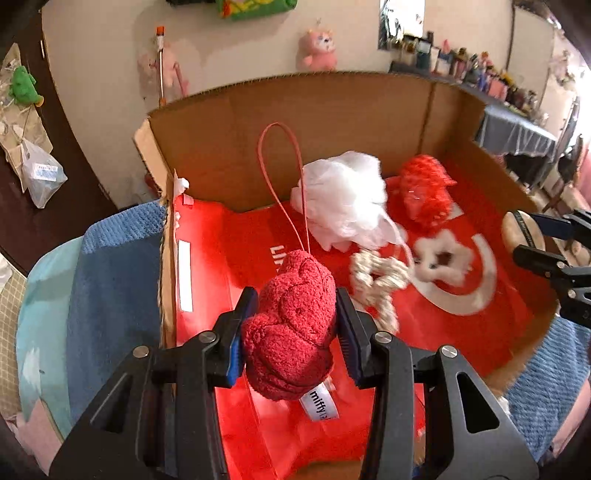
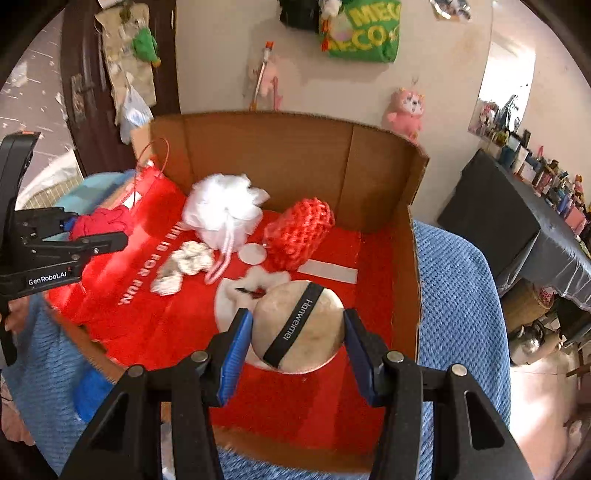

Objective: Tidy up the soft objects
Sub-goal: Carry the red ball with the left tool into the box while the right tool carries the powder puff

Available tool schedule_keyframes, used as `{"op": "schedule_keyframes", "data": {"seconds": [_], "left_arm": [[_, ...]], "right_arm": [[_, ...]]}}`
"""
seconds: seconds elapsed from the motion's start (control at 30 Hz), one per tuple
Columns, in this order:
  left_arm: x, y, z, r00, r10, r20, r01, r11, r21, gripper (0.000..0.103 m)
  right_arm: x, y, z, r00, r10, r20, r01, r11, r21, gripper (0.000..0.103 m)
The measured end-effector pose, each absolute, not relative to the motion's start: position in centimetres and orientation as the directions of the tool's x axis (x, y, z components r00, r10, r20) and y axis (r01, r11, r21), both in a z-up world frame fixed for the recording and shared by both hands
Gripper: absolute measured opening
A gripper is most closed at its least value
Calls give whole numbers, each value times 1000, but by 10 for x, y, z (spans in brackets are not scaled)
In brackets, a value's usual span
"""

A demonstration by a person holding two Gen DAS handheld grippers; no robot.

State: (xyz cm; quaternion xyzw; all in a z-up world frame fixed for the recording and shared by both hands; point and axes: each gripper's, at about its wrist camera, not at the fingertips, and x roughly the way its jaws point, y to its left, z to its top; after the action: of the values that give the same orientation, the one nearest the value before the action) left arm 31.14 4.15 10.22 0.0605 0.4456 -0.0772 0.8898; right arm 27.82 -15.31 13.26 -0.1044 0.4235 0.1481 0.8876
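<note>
My left gripper [image 1: 295, 328] is shut on a dark red fuzzy plush toy [image 1: 291, 332] with a white label and a thin red loop, held over the open cardboard box [image 1: 295, 107]. In the right wrist view, my right gripper [image 2: 297, 332] is shut on a round beige puff [image 2: 299, 325] with a black strap, also above the box. Inside the box, on a red bag [image 2: 147, 317], lie a white mesh bath pouf [image 2: 221, 210], a red knitted piece [image 2: 299, 232], a cream scrunchie [image 2: 184, 266] and a white flower-shaped scrunchie [image 1: 443, 258]. The left gripper [image 2: 74, 236] shows at the left there.
The box rests on a blue knitted blanket [image 2: 454, 295]. A pink plush [image 2: 404, 110] and a green bag [image 2: 365, 33] hang on the wall behind. A dark table [image 2: 517, 221] with small items stands at the right. A dark wooden door [image 2: 88, 92] is at the left.
</note>
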Motion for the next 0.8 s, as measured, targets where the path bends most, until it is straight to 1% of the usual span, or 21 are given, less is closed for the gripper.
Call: {"op": "schedule_keyframes", "data": {"seconds": [0.23, 0.37, 0.8], "left_arm": [[344, 35, 79, 535, -5, -845, 164, 982, 98, 40], [357, 33, 71, 518, 15, -855, 149, 983, 107, 40], [378, 30, 57, 470, 47, -882, 142, 982, 128, 40]], "right_arm": [[312, -142, 114, 514, 93, -853, -381, 916, -130, 53], [325, -140, 105, 483, 38, -875, -378, 910, -169, 53], [342, -132, 85, 418, -59, -906, -431, 865, -255, 53]]}}
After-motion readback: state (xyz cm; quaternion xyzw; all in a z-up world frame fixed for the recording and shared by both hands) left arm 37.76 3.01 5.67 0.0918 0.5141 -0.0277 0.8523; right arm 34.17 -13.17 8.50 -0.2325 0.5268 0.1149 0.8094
